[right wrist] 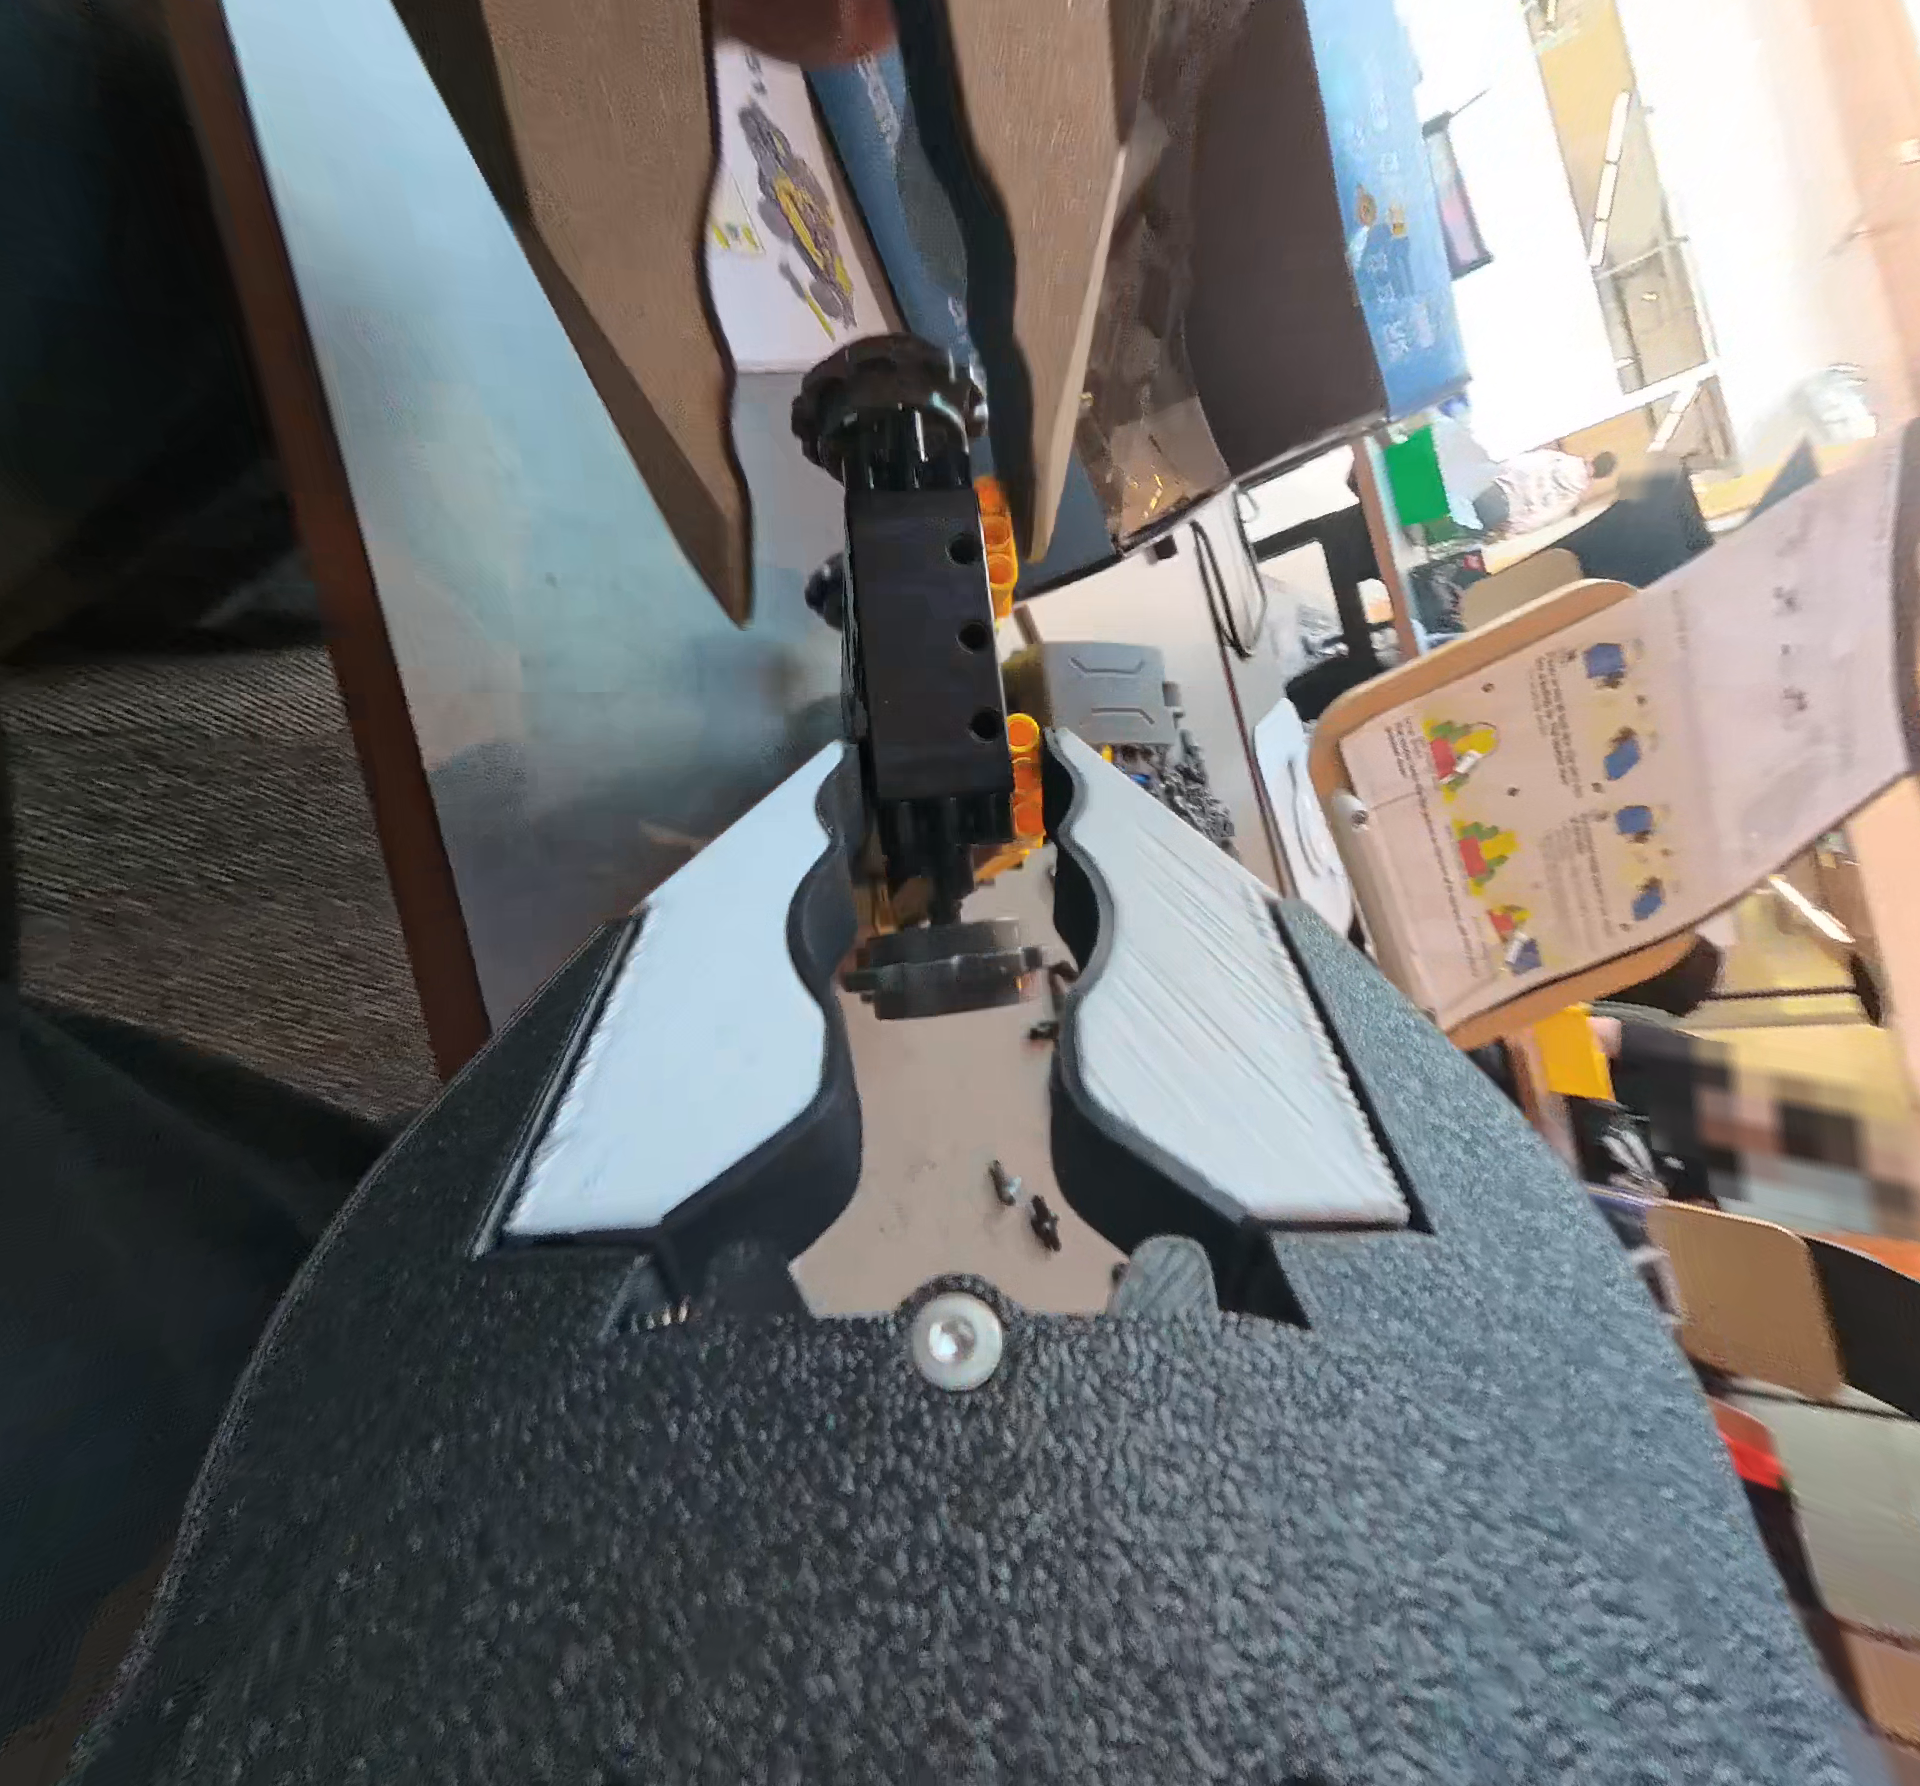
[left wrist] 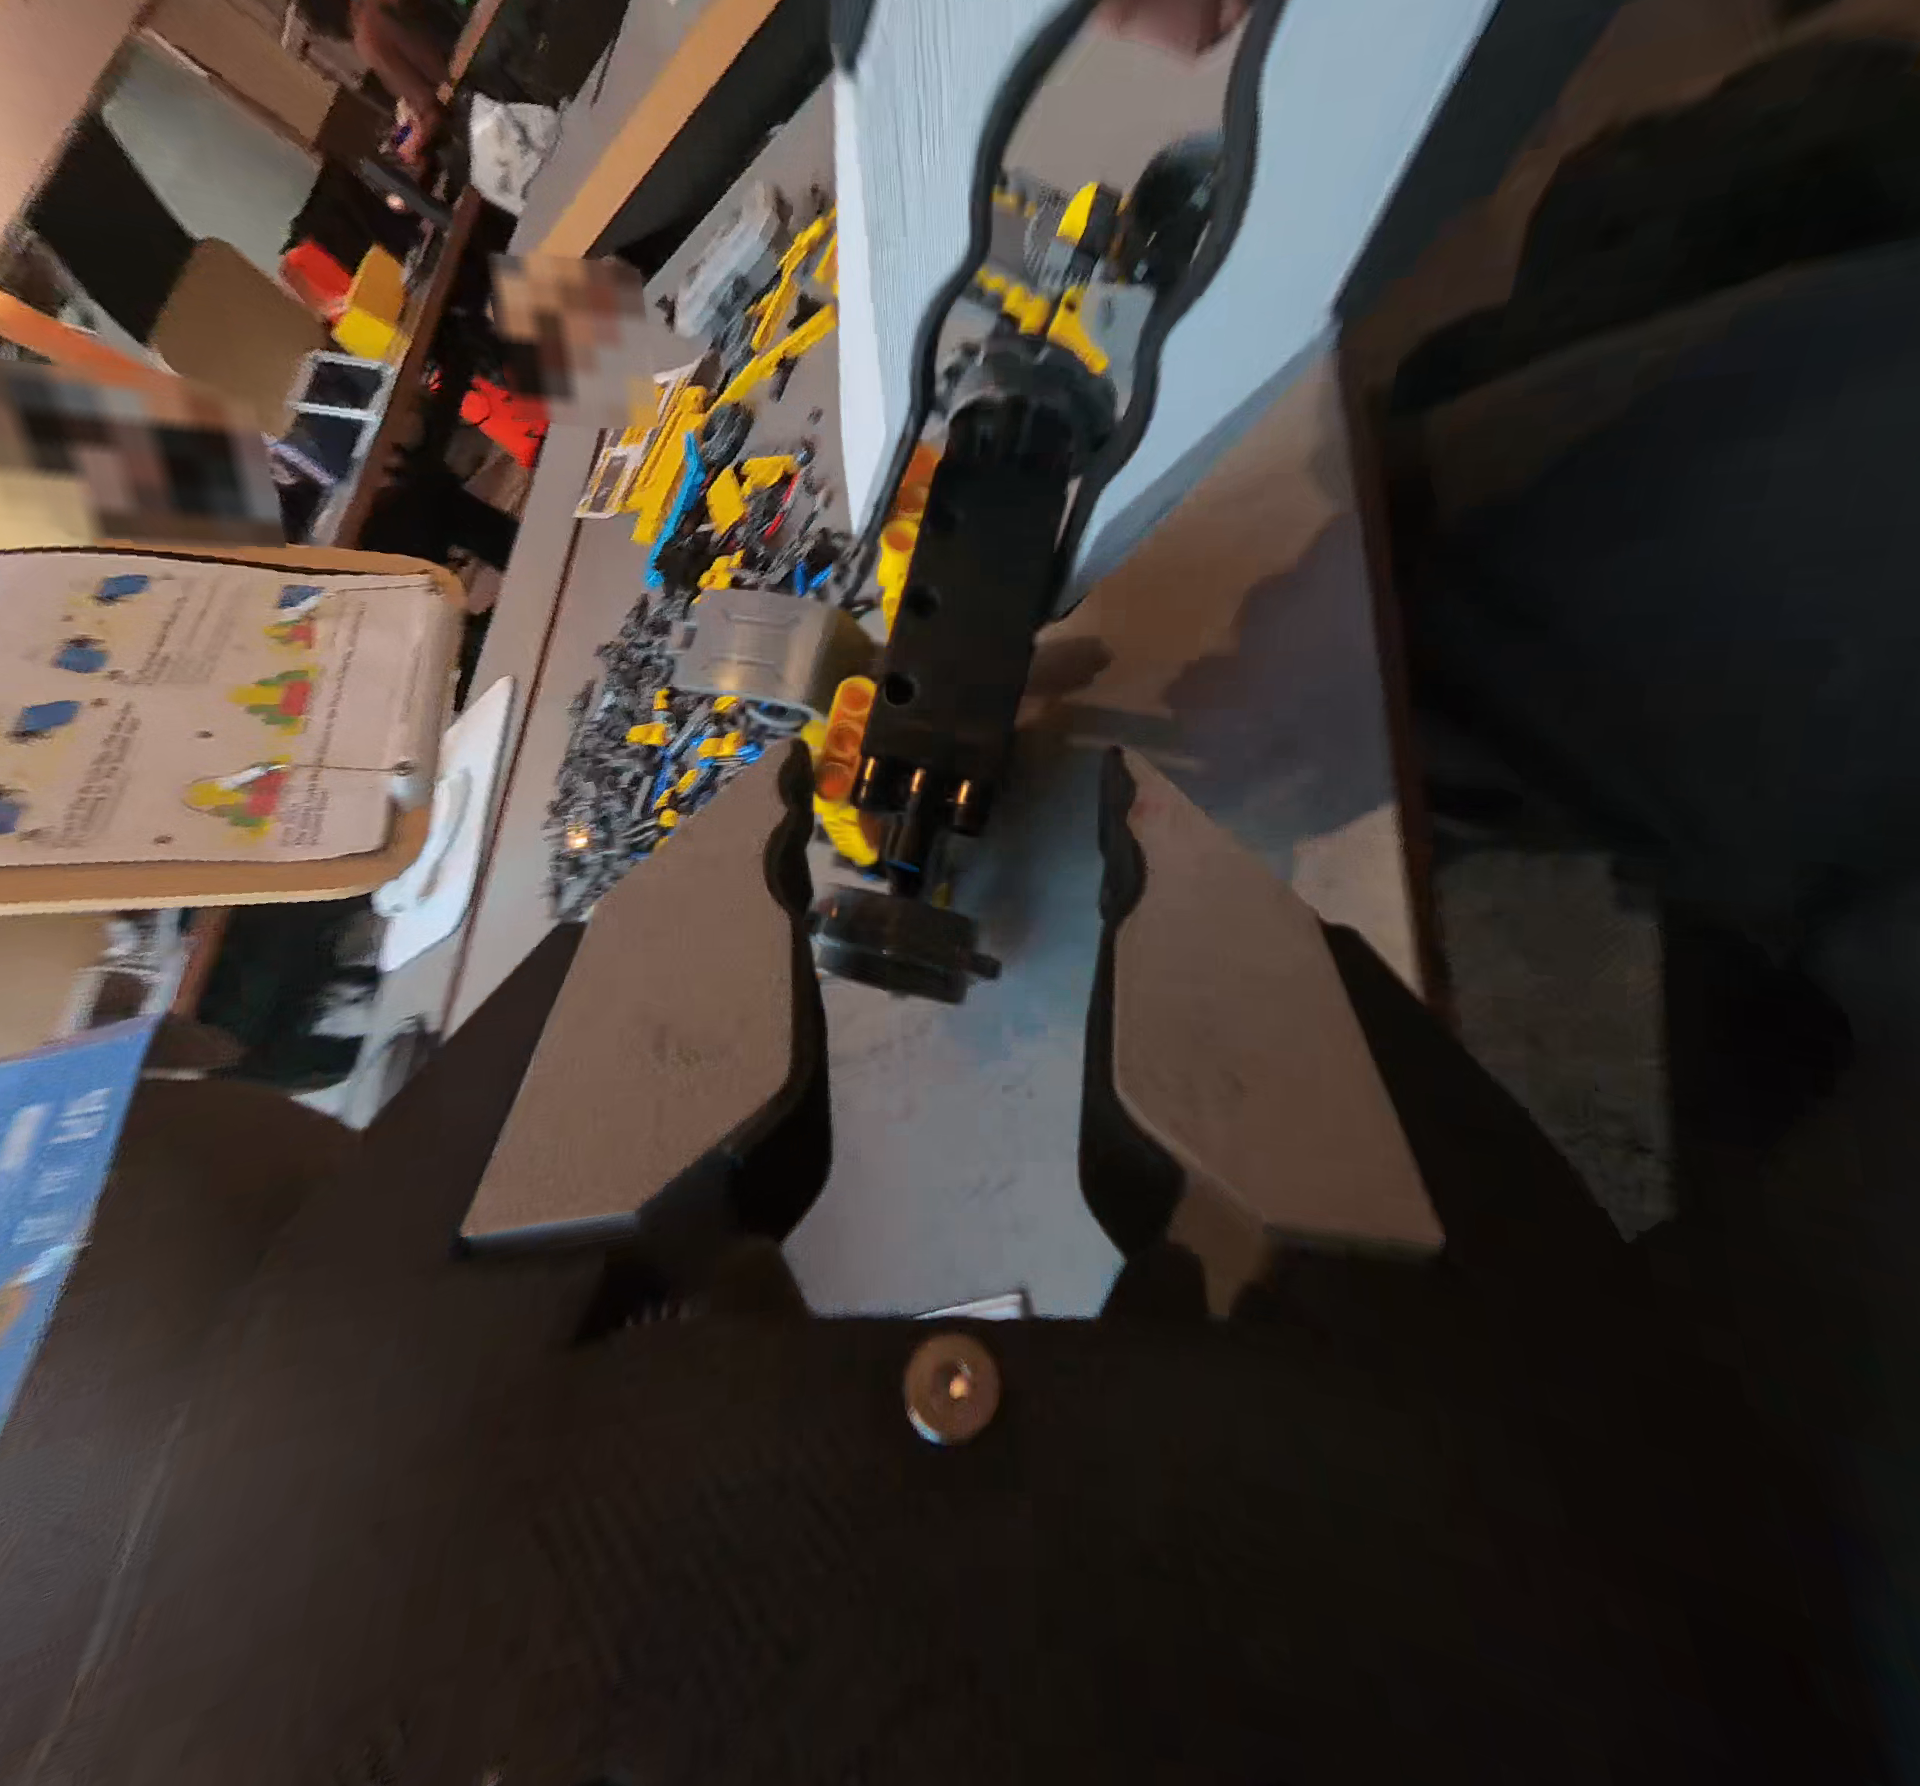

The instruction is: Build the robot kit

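Both tongs mine: right gripper (right wrist: 951,760) clamped on black brick assembly (right wrist: 925,656) at frame centre, left gripper (left wrist: 951,780) parted around its far end; light, rigid, likely snap-apart, best held by the beam.

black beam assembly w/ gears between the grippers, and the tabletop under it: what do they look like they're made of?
Black beam assembly: looks like moulded hard plastic, semi-gloss; sign is the crisp round pin holes, toothed gears at both ends and orange connector pieces beside it. Tabletop: smooth pale grey, probably laminate or coated board; it mirrors the parts faintly, with a dark brown edge band. Blur leaves both uncertain.
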`<act>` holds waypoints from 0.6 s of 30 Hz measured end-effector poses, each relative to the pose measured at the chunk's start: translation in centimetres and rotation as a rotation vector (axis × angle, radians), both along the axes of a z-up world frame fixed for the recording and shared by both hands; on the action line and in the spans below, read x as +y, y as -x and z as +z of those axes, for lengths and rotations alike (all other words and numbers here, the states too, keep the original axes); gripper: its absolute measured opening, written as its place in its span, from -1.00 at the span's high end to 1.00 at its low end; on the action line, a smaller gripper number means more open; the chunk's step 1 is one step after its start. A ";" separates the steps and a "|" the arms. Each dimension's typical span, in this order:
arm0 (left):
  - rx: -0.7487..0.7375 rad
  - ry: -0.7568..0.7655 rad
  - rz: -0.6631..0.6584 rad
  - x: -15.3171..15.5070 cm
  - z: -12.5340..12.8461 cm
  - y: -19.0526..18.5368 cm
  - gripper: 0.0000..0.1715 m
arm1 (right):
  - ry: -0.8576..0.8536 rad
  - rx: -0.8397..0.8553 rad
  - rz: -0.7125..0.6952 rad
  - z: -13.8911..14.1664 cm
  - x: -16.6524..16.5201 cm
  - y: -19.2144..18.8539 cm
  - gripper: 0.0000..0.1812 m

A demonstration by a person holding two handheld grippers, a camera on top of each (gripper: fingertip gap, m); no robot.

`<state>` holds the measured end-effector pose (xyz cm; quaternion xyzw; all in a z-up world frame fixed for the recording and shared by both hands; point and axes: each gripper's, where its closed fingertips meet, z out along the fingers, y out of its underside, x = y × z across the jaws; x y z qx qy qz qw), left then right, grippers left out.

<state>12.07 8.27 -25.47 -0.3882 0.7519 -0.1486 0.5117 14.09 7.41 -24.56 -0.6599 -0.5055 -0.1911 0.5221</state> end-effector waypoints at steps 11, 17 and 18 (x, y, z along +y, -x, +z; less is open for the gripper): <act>0.156 0.208 0.009 3.2 1.8 -1.0 0.61 | 0.210 0.326 -0.156 -1.2 -7.2 -8.8 0.52; 0.273 0.547 -0.026 5.9 3.1 -2.4 0.62 | 0.209 0.357 -0.357 -3.6 -8.6 -14.5 0.53; 0.266 0.553 -0.037 6.1 3.1 -2.6 0.62 | 0.203 0.313 -0.373 -4.2 -8.2 -14.9 0.51</act>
